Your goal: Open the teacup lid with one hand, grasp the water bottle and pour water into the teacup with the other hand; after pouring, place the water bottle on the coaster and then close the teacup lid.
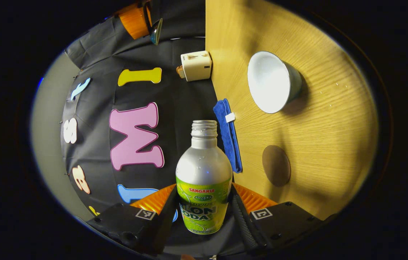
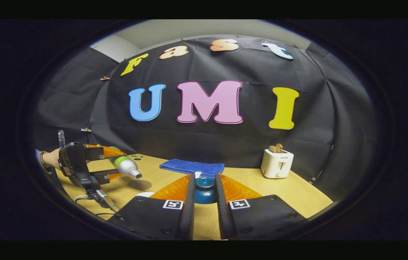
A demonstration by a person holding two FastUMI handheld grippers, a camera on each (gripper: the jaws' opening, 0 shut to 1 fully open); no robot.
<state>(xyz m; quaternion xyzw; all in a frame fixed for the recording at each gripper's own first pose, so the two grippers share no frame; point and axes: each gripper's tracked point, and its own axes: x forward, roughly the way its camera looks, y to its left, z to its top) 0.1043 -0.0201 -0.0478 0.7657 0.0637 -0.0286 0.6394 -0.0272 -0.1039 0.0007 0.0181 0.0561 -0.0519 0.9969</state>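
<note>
The left gripper [image 1: 204, 206] jaws pinch the uncapped silver-and-green metal bottle [image 1: 204, 173], neck toward 12 o'clock, while the right gripper [image 2: 204, 195] jaws clamp the round blue teacup lid [image 2: 204, 189].

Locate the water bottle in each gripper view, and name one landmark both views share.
Left gripper view: the bottle stands at bottom centre, clamped between the left gripper fingers, mouth uncapped.
Right gripper view: the bottle is at far left, tilted, mouth pointing right and slightly down, over the table.
Shared landmark: the blue cloth.
</note>
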